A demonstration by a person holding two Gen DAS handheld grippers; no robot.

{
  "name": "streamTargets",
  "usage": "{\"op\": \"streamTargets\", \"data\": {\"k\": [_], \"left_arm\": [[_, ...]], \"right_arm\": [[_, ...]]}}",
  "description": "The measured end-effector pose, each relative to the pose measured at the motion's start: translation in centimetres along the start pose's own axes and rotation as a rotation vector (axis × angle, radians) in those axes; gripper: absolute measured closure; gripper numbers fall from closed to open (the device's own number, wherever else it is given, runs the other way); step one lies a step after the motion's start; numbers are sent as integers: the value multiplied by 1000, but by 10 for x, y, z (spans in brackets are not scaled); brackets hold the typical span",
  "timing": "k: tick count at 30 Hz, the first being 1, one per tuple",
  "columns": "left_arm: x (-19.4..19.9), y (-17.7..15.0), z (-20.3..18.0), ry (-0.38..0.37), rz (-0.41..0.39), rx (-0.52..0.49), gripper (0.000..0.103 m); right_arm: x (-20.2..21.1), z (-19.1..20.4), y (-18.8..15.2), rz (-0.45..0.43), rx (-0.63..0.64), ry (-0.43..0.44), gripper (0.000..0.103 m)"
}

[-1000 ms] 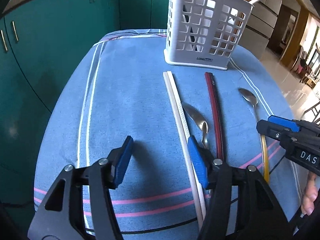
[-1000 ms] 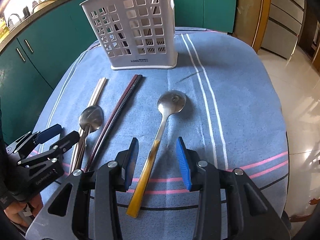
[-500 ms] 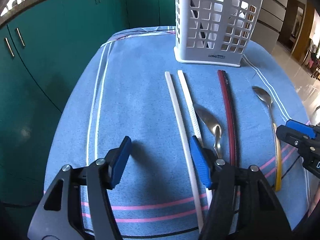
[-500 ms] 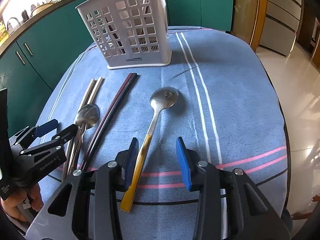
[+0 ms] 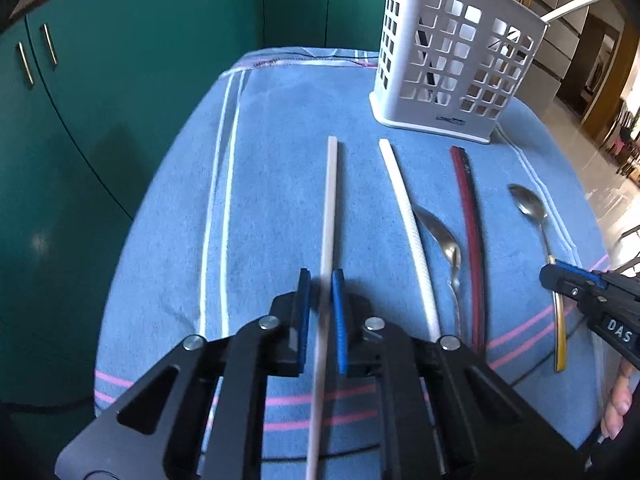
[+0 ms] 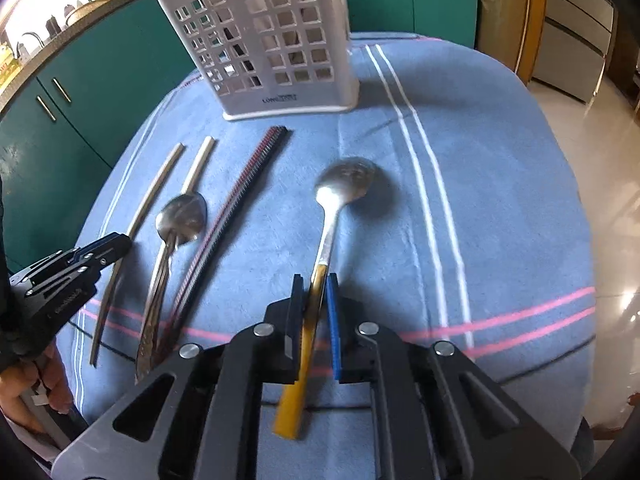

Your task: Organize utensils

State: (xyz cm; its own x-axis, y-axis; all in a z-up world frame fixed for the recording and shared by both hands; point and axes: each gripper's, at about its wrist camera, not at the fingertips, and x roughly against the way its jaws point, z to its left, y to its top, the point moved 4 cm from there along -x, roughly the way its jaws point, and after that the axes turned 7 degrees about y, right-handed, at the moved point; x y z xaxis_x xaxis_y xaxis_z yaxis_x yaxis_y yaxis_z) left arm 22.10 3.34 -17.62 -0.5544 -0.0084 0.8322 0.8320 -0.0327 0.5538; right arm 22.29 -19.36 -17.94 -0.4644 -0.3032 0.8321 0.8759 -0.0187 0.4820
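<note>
I am closing my left gripper (image 5: 320, 280) on a white chopstick (image 5: 329, 216), which sits between its blue pads and points toward the white utensil basket (image 5: 452, 60). My right gripper (image 6: 314, 284) is closing on the yellow-handled spoon (image 6: 330, 220), its handle between the pads and its bowl lying toward the basket. Both look nearly pinched shut, though the utensils still seem to rest on the blue striped cloth (image 5: 280, 120) over the counter.

I judge the job is barely begun. Through the basket's holes I make out some dark shapes, but I cannot tell what they are. On the cloth in front of the basket lie the other white chopstick (image 5: 408, 224), a steel spoon (image 5: 444, 240) just beside it, and the dark red pair of chopsticks (image 5: 468, 216) beyond that. So these two first lifts lead the way, and three more items are left to carry to the basket afterwards.
</note>
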Motion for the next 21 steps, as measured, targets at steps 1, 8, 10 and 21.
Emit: {"op": "streamTargets", "data": {"k": [1, 8, 10, 21], "left_arm": [[2, 0, 0, -25, 2, 11, 92], [12, 17, -27, -114, -34, -32, 83], [6, 21, -33, -142, -14, -31, 81], [-21, 62, 4, -22, -12, 21, 74]], "right_arm": [[3, -1, -3, 12, 8, -5, 93], [21, -9, -9, -11, 21, -9, 79], [22, -11, -8, -12, 16, -12, 78], [30, 7, 33, -63, 21, 81, 78]]}}
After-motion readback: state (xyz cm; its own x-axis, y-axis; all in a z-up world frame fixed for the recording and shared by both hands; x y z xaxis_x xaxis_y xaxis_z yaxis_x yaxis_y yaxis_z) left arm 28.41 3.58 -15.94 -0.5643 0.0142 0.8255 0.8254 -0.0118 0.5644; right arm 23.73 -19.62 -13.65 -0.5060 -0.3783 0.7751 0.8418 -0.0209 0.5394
